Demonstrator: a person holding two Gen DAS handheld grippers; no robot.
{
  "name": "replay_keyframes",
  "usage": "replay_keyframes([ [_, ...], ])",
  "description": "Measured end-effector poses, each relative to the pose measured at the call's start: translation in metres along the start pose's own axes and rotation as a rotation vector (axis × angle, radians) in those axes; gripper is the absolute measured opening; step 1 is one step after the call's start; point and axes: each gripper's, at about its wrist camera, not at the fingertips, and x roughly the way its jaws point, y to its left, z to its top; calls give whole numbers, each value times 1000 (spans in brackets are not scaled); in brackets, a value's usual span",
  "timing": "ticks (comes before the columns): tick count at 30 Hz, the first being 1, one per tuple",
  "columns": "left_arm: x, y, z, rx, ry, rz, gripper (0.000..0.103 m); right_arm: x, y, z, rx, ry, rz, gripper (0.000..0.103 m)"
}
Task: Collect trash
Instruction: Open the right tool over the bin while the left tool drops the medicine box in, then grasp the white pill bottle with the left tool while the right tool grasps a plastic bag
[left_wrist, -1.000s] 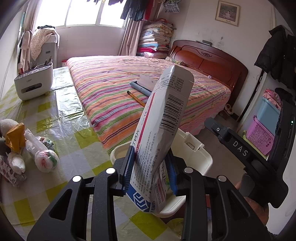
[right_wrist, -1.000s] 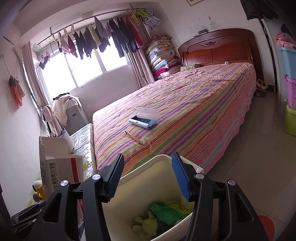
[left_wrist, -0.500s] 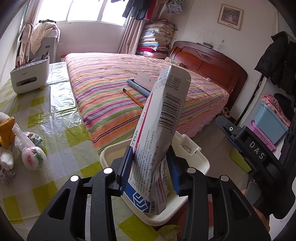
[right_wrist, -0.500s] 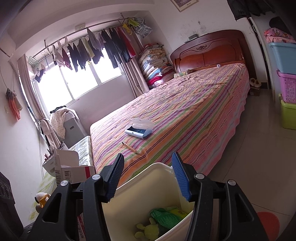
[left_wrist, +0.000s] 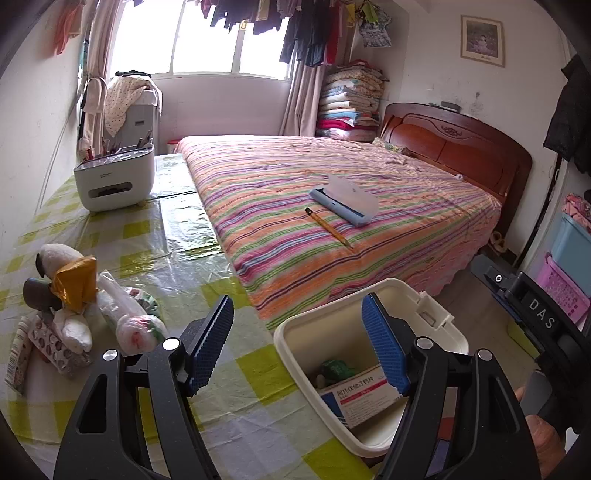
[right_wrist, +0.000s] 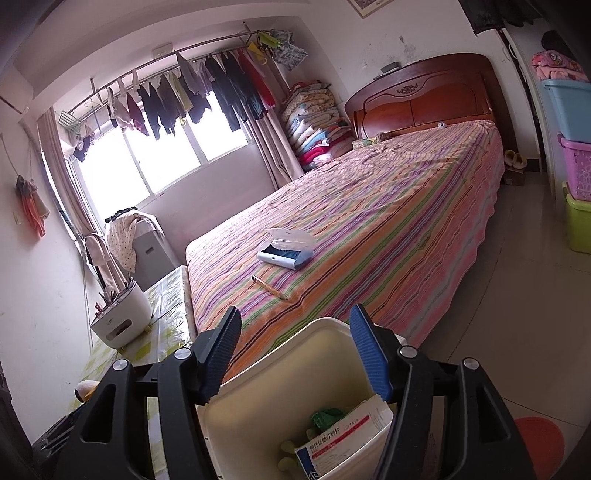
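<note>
My left gripper (left_wrist: 295, 343), jaws opening with nothing between them, hangs over the table edge (left_wrist: 236, 373). The medicine box (left_wrist: 356, 397) lies inside the white bin (left_wrist: 295, 332), atop what may be green wrappers. My right gripper (right_wrist: 295, 350), jaws also opening and empty, frames the bin. More trash (left_wrist: 74, 314) sits on the table.

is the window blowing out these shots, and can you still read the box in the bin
Left wrist view: the window is blown out white, the fisheye bends the walls, yet the medicine box in the bin shows sharp print. Right wrist view: same glare at the window, dark vignetted corners, box legible.
</note>
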Motion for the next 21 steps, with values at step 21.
replay_keyframes([
  [21, -75, 242, -9, -150, 153, 406, 71, 26, 113, -39, -259, 148, 225, 60],
])
